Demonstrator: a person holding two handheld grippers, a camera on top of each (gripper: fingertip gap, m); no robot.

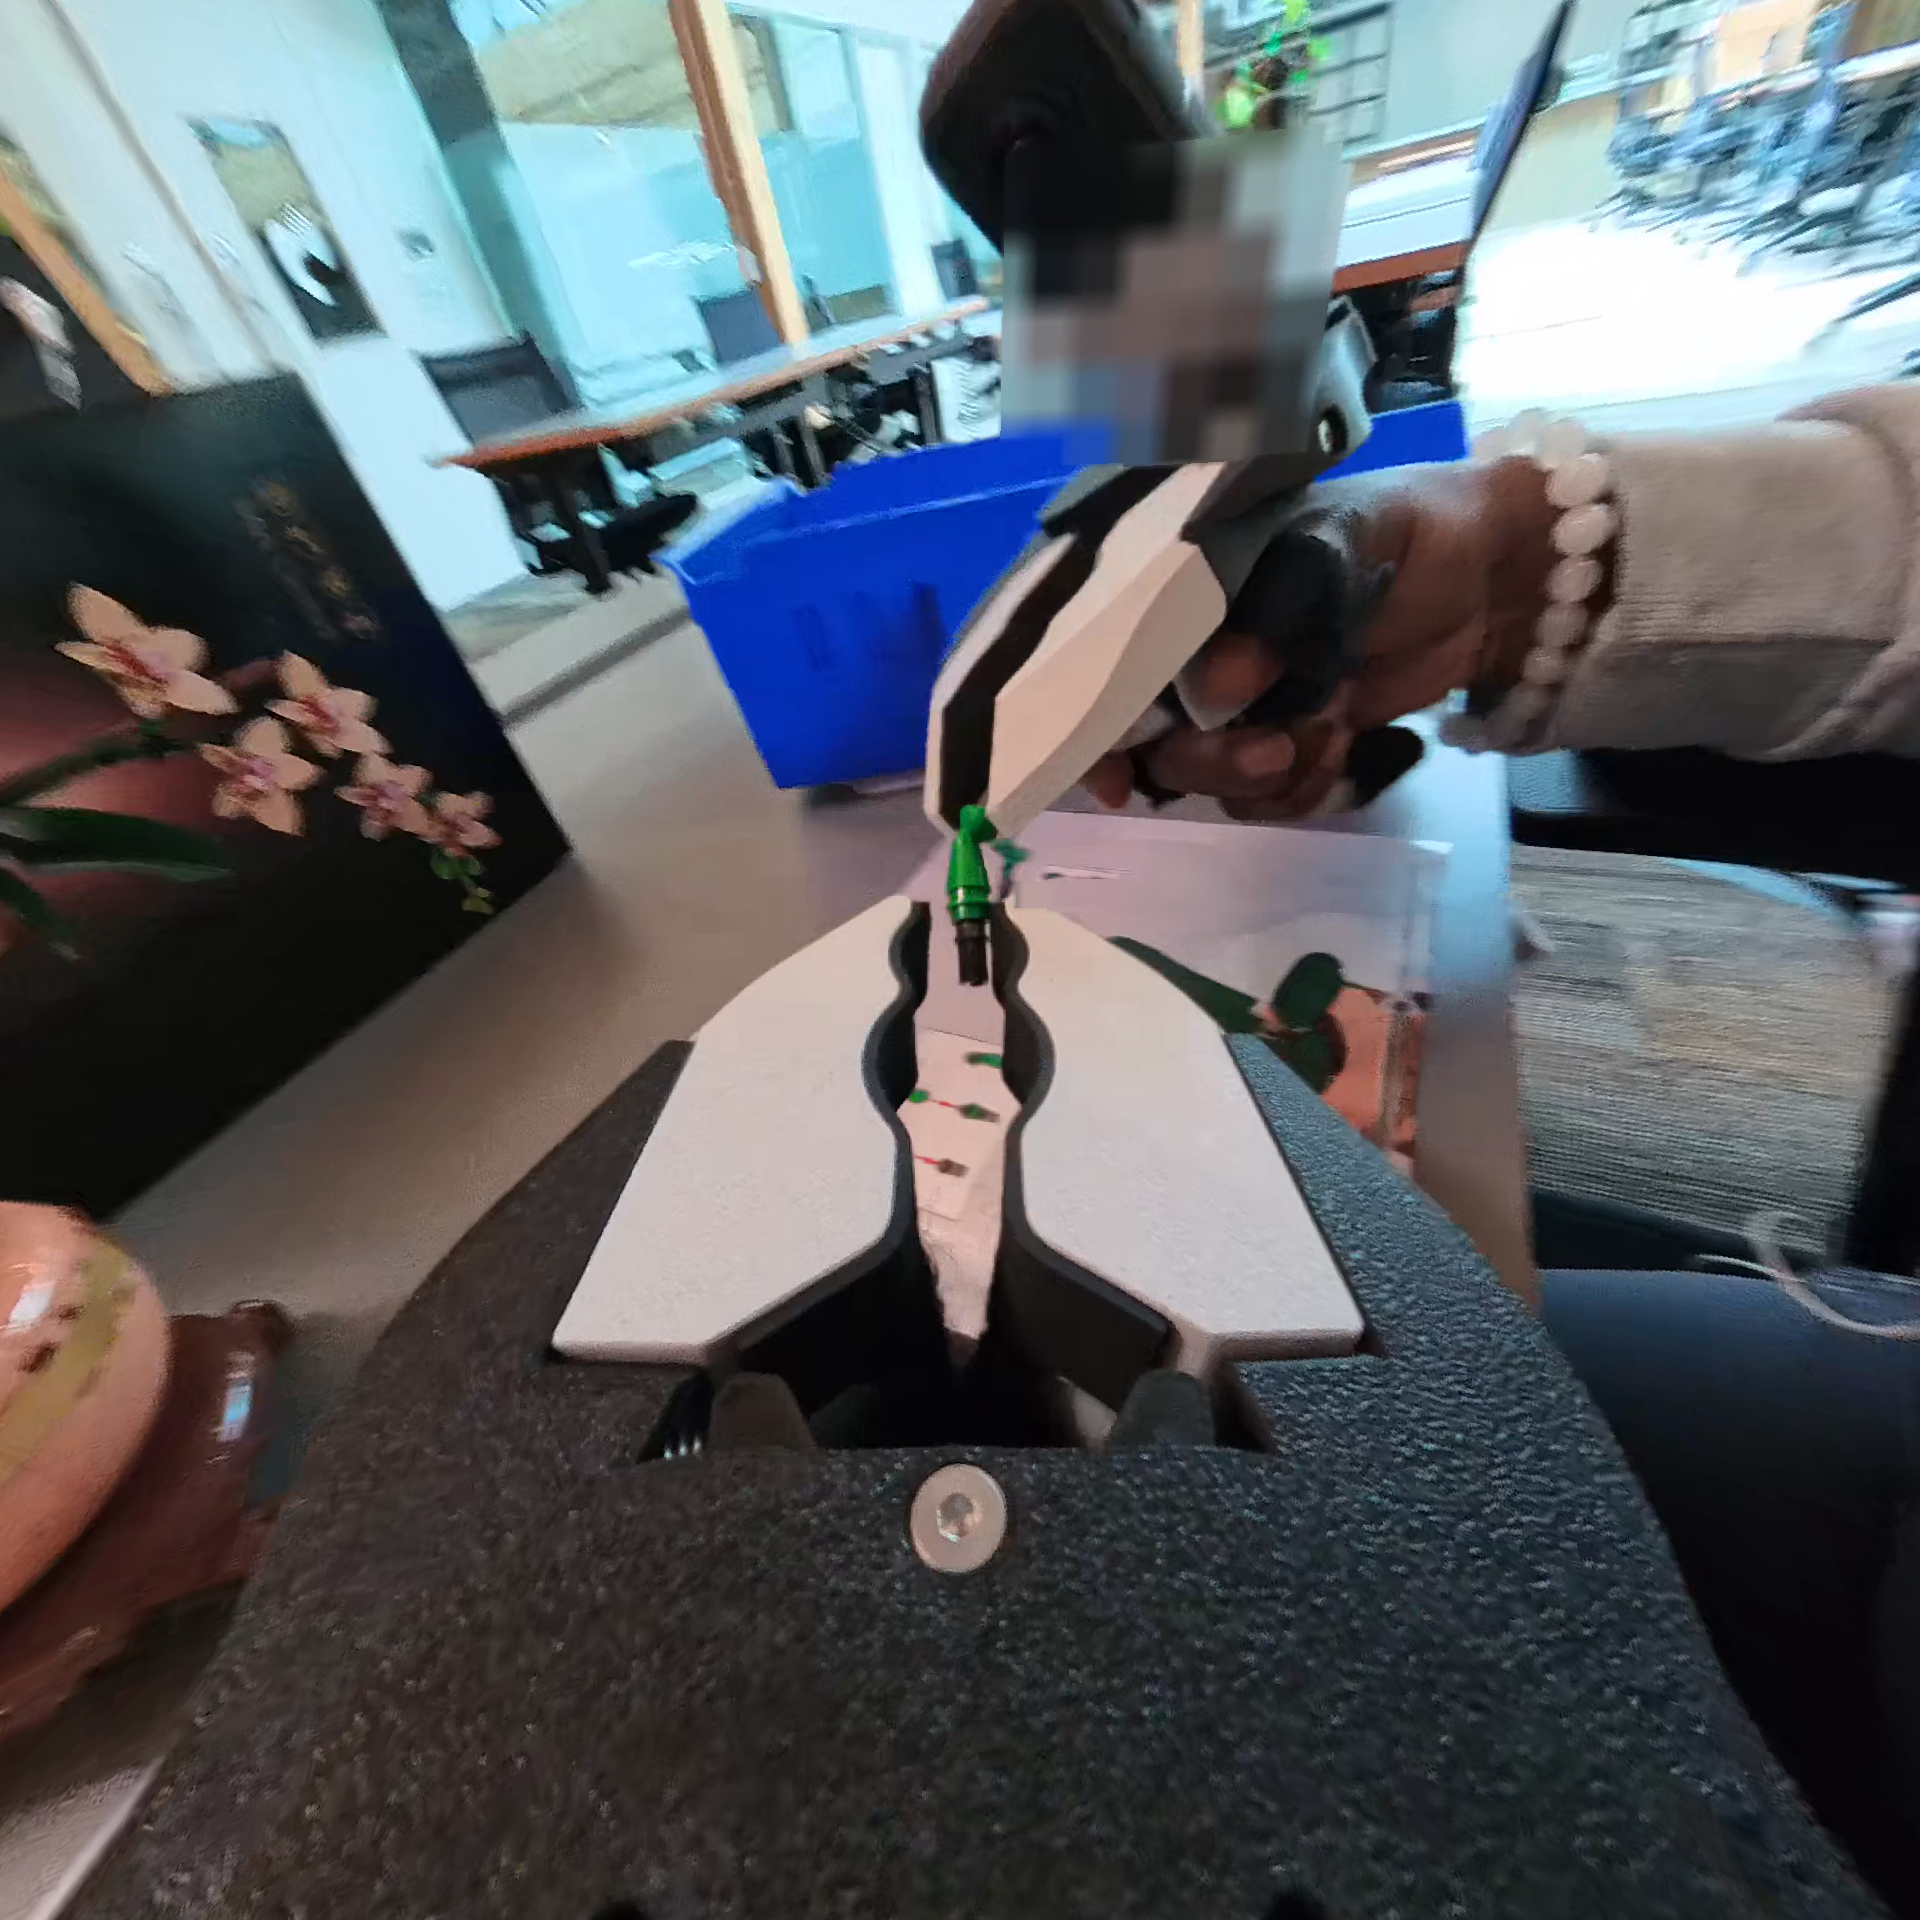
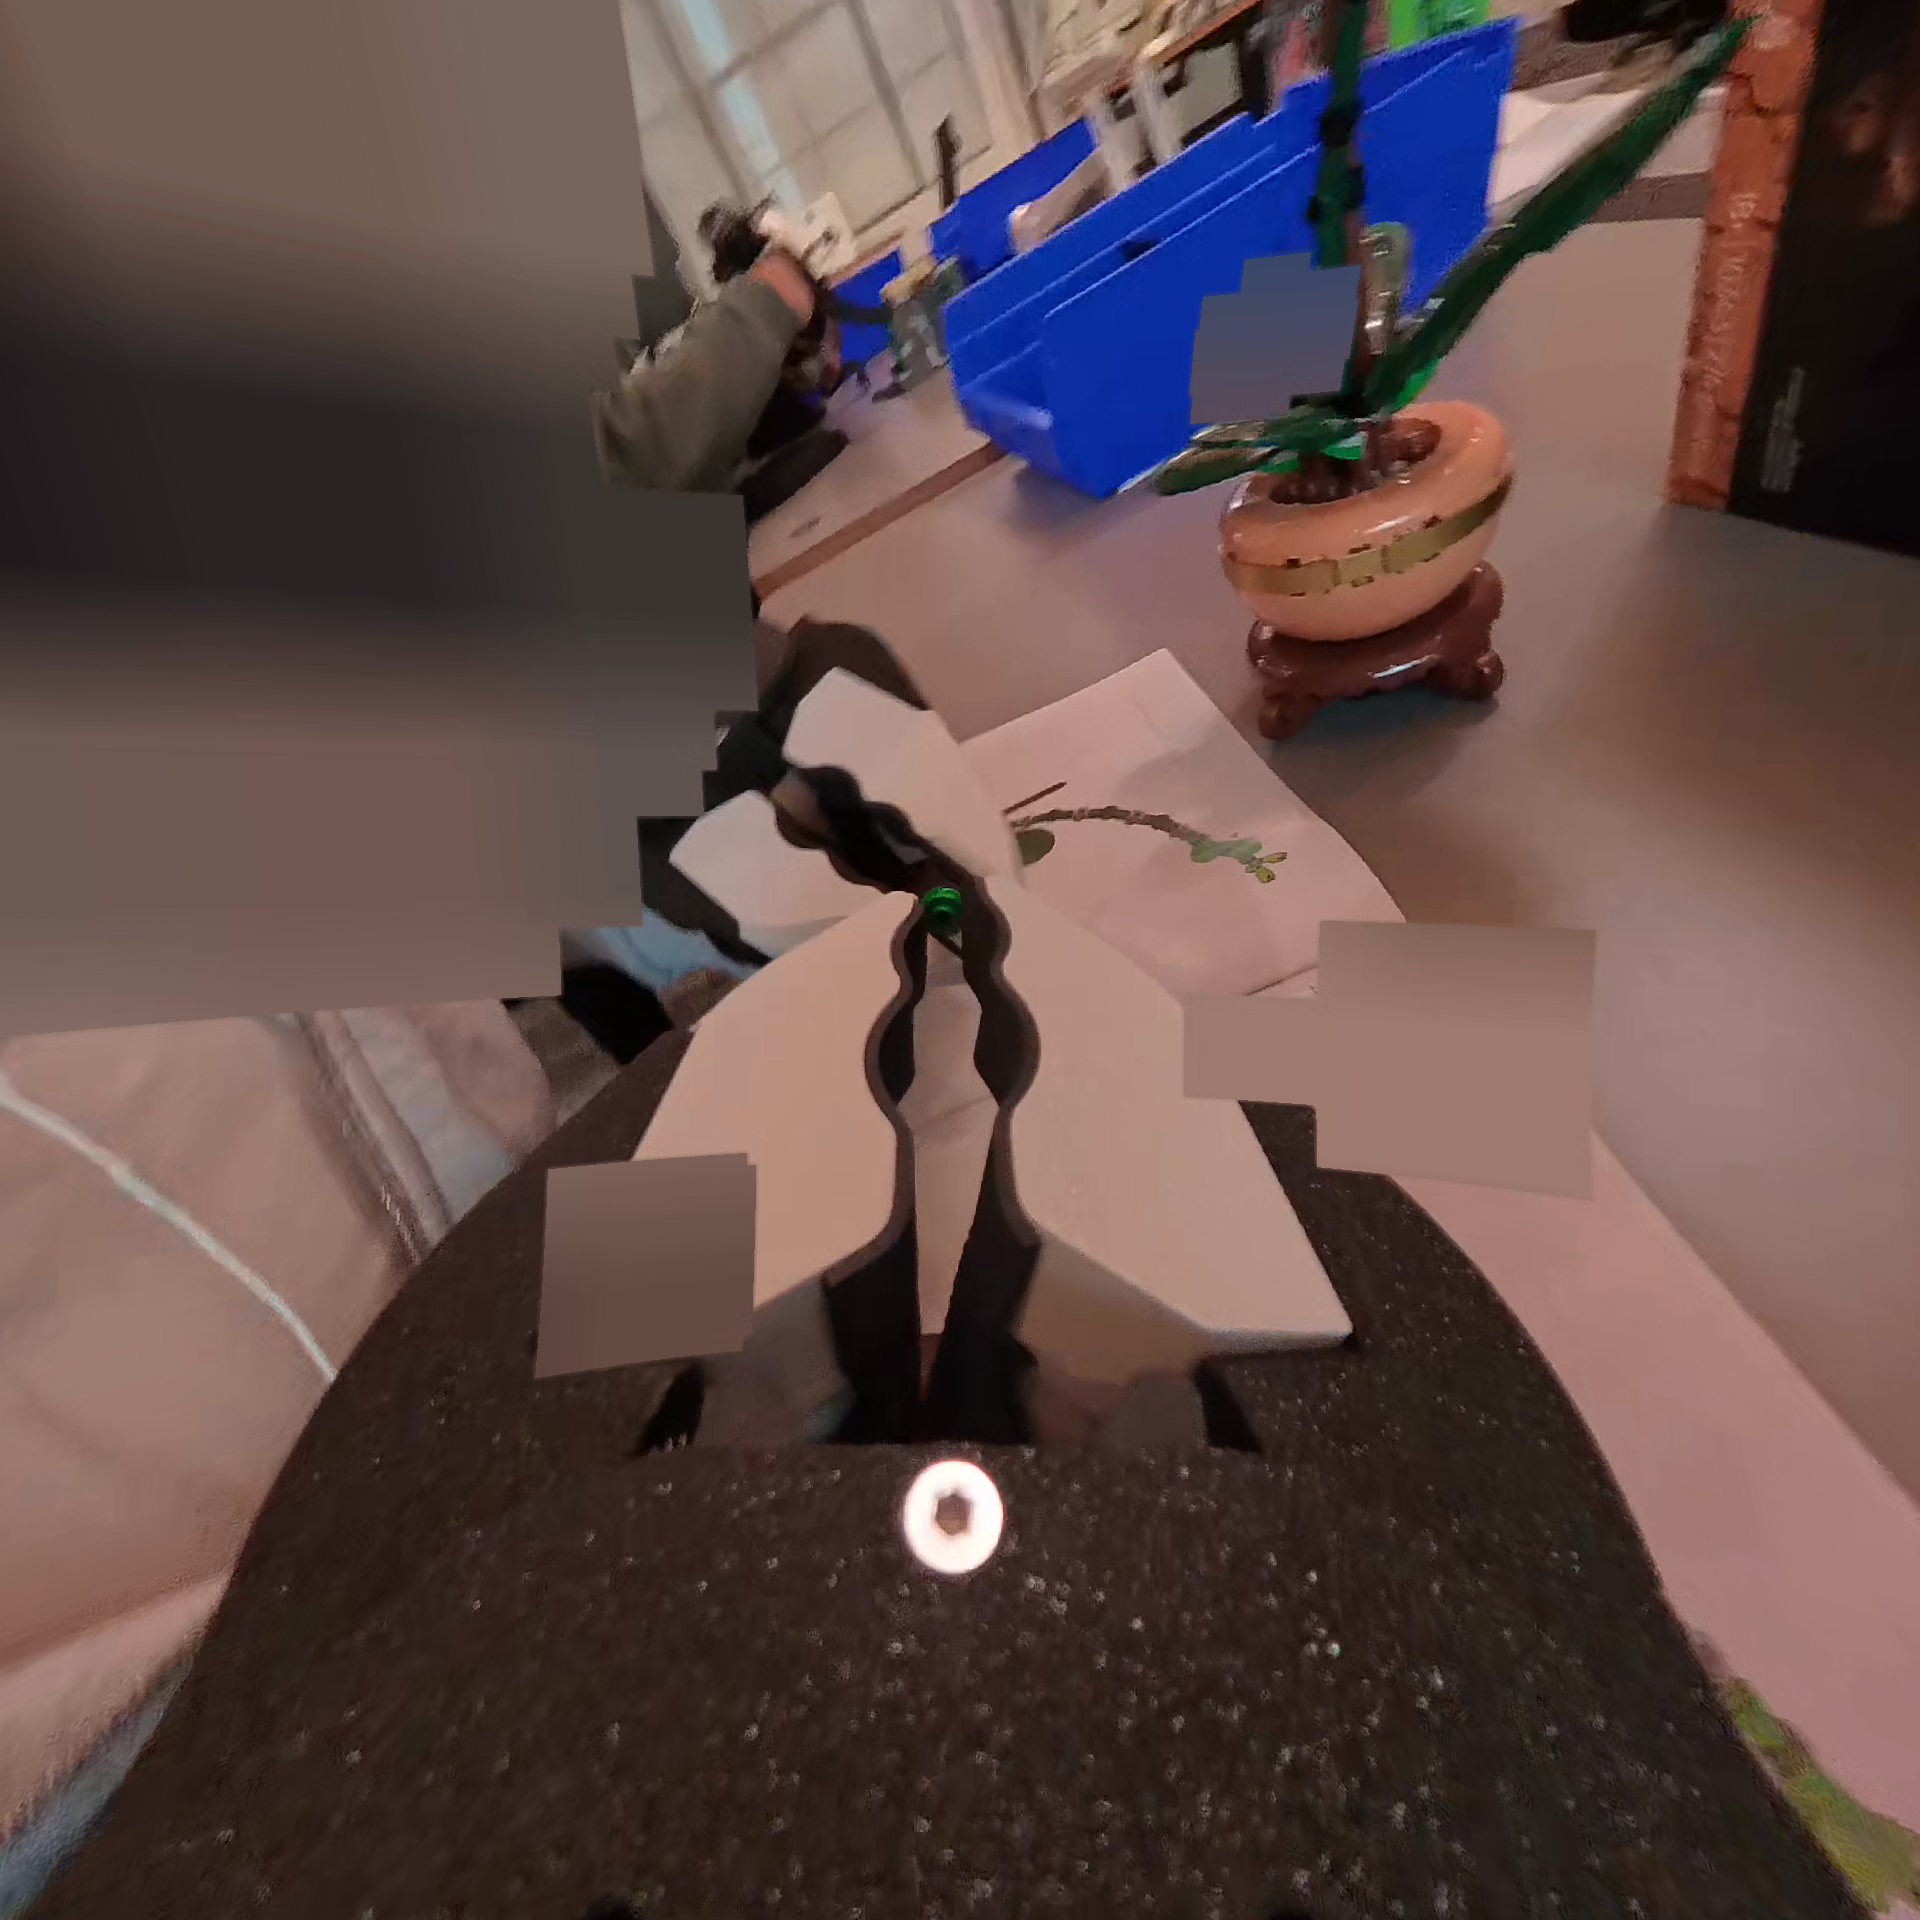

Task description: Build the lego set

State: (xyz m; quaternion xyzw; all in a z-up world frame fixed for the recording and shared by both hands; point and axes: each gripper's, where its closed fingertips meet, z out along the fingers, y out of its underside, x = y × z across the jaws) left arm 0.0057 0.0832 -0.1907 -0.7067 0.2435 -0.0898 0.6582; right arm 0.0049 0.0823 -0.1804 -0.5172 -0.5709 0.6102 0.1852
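Right gripper (image 1: 971, 821) pinches the top of a small green stem piece (image 1: 968, 878); its dark lower end (image 1: 974, 954) hangs at twelve o'clock between the left gripper's (image 1: 961, 920) slightly parted fingers — contact unclear. It looks light, rigid and slippery; the ribbed collar seems the surest place to hold it, above the bench (image 1: 644, 914).

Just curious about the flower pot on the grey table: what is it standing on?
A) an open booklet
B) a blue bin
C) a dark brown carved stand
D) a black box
C: in the right wrist view the cream pot sits on a dark brown footed stand, apart from the open booklet.
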